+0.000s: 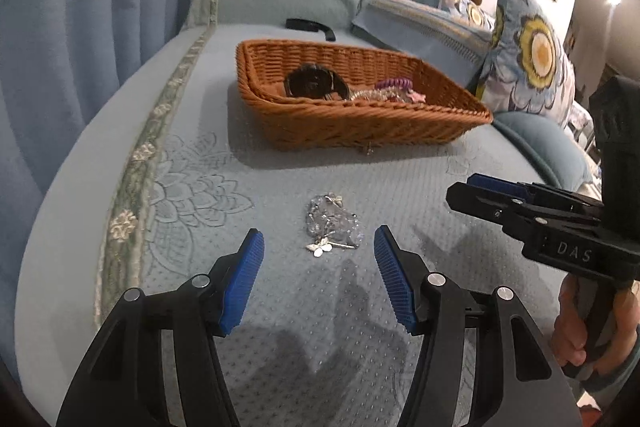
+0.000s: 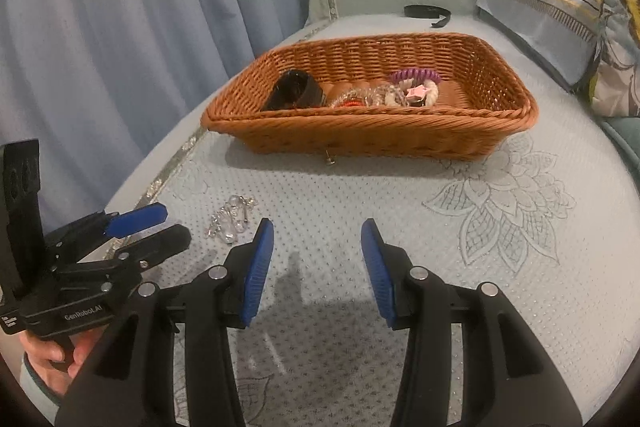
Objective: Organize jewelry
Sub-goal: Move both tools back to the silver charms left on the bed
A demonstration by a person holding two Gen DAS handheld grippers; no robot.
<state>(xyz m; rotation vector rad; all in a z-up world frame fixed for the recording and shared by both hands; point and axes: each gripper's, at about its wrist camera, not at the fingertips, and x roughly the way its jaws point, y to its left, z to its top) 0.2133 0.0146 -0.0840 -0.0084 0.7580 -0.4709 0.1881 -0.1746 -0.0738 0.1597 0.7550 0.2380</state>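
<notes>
Quilted blue bedcover (image 1: 400, 187) bears a silver butterfly chain (image 1: 332, 223) just ahead of the wide, empty left gripper (image 1: 319, 277); its loose links could snag the fabric or slip free.

Left tool (image 1: 319, 281), right tool (image 2: 317, 269): black frames, blue ribbed pads, silver screws; white lettering; teal cuffs

One basket (image 2: 372, 131) stands well beyond the fingers, holding one black hoop (image 2: 294, 91), one purple coil (image 2: 414, 74) and a tangle of pale pieces too mixed to count. One silver jewelry heap (image 1: 332, 223) lies just ahead of the left fingers. One black strap (image 2: 426, 12) lies behind the basket. Two grippers show.
</notes>
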